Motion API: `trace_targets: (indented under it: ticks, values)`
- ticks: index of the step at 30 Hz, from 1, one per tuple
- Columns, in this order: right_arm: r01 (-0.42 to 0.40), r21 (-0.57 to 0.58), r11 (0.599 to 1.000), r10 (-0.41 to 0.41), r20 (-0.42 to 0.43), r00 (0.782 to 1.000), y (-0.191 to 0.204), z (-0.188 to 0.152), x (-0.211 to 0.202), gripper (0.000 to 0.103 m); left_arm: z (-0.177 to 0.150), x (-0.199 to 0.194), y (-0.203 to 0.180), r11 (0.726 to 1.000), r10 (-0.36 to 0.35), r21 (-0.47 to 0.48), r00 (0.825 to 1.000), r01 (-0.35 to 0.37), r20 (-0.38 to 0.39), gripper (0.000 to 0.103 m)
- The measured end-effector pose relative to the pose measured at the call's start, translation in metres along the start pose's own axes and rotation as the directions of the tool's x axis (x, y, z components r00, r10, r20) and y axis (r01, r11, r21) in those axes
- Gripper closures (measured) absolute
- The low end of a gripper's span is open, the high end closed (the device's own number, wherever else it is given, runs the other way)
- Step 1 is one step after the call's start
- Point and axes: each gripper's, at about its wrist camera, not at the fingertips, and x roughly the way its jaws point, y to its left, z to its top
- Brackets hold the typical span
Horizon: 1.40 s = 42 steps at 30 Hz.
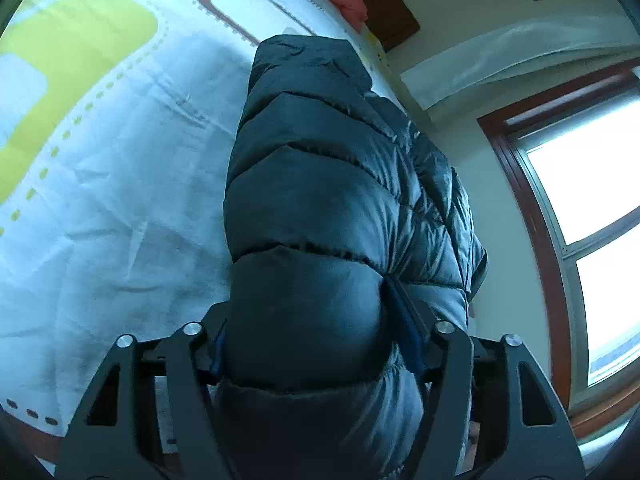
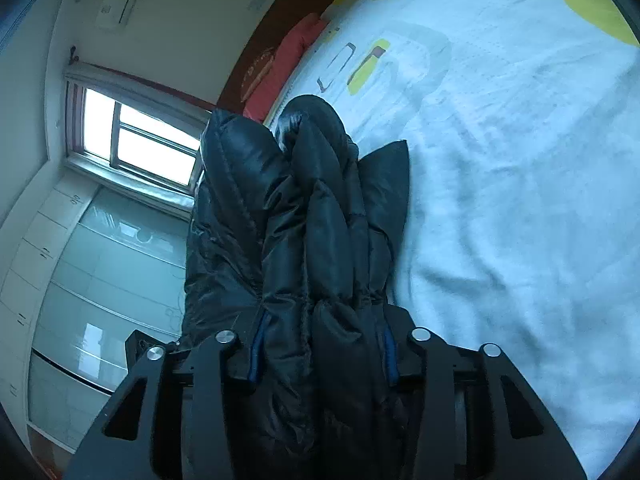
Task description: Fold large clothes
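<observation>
Jacket (image 1: 320, 208) — black, quilted, no legible label — on bedsheet (image 1: 120, 240)

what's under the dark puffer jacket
The puffer jacket lies on a white bedsheet with yellow patches, which shows all around it. The sheet directly beneath is covered, so anything there is hidden.

Daylight pours through the overexposed window (image 1: 592, 208) (image 2: 136, 136), casting a cool blue tint. Fisheye edges curve and darken; the bedsheet (image 1: 120, 220) looks slightly soft, perhaps motion-blurred, in both views.
</observation>
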Motion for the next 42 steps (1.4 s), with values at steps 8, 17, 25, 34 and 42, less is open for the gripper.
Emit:
trace_targets:
  ticks: [8, 17, 25, 34, 42]
  values:
    - [-0.056, -0.012, 0.998, 0.057, 0.030, 0.998, 0.014, -0.008, 0.004, 0.066, 0.005, -0.018, -0.013, 0.998, 0.013, 0.062, 0.999, -0.015, 0.039, 0.048]
    - [-0.153, -0.041, 0.987, 0.154, 0.012, 0.988, 0.062, 0.015, 0.067, 0.067, 0.057, -0.060, -0.012, 0.993, 0.033, 0.109, 0.990, -0.049, 0.140, 0.050]
    - [-0.208, -0.017, 0.978, 0.207, -0.022, 0.978, 0.087, 0.040, 0.143, 0.067, 0.131, -0.066, 0.007, 0.989, 0.081, 0.105, 0.978, -0.103, 0.190, 0.050]
    - [-0.146, 0.051, 0.988, 0.149, -0.069, 0.986, 0.070, 0.056, 0.200, 0.067, 0.182, -0.011, 0.050, 0.988, 0.146, 0.031, 0.983, -0.151, 0.112, 0.049]
    - [-0.130, 0.035, 0.991, 0.133, -0.085, 0.988, 0.068, 0.052, 0.198, 0.064, 0.189, 0.001, 0.056, 0.986, 0.155, 0.049, 0.982, -0.161, 0.106, 0.046]
